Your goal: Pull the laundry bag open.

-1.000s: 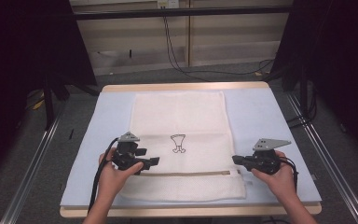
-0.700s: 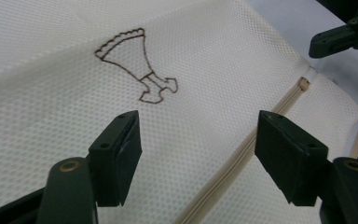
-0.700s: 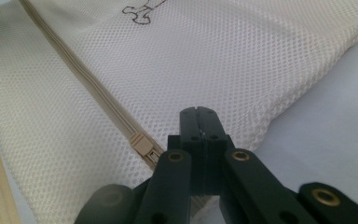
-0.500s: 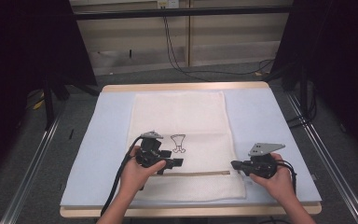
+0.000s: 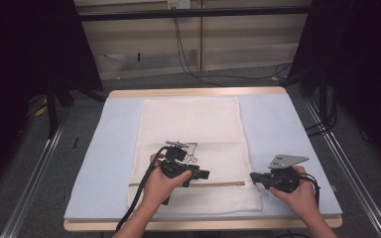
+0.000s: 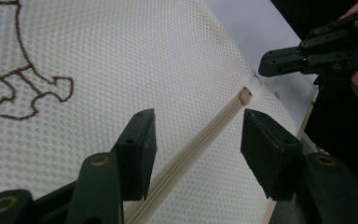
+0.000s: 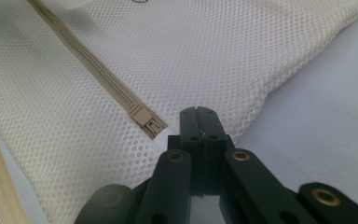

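The black plastic left gripper [image 5: 204,174] has blocky rectangular jaws with small round holes, brass-coloured pivot pins on its linkage arms, and a black cable trailing from its body. The matching black right gripper [image 5: 253,177] carries a grey three-cornered plate dotted with small holes. Both forearms are bare, without sleeves.

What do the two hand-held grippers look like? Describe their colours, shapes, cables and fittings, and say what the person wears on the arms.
Both the left gripper and the right gripper are black, with two blocky jaws and brass-coloured pivot pins. A grey three-cornered plate tops each. A black cable trails from the left one. The forearms are bare, with no sleeves or gloves in view.
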A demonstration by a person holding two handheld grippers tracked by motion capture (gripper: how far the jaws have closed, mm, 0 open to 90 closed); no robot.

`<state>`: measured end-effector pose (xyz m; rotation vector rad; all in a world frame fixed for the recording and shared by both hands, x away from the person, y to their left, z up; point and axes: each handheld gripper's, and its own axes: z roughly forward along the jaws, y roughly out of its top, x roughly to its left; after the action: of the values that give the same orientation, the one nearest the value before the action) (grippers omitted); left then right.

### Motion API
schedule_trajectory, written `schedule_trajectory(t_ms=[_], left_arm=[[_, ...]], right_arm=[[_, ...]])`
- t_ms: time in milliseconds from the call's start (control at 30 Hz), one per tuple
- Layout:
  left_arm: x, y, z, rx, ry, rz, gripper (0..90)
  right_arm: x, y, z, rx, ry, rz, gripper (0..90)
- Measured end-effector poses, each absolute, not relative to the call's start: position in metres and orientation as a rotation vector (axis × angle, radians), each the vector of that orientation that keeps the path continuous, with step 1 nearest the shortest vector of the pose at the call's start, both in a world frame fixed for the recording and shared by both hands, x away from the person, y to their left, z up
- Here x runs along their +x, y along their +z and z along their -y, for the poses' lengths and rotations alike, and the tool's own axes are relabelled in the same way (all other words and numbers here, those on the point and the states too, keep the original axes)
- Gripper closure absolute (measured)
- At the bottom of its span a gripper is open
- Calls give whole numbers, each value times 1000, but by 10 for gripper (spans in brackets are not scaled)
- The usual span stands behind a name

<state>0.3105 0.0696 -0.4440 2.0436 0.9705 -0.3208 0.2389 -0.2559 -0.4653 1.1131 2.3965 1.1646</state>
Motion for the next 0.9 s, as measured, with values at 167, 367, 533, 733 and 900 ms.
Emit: schedule_trajectory(t_ms=[167, 367, 533, 733, 900], left_arm=[[309, -446, -59, 2058, -342, -977, 466], [308, -451, -42, 2078, -387, -971, 483], [308, -456, -28, 2090, -445, -955, 493], [306, -465, -10, 2105, -491, -955, 498], [304, -468, 1, 2116, -517, -946, 510]], right_arm=[[237, -465, 259, 1122, 1158, -2387, 900], [234, -468, 259, 1112, 1150, -2402, 900], [235, -470, 260, 1123, 1143, -2403, 900], [234, -471, 258, 1119, 1159, -2413, 900], [234, -473, 255, 1110, 1136, -2429, 900]])
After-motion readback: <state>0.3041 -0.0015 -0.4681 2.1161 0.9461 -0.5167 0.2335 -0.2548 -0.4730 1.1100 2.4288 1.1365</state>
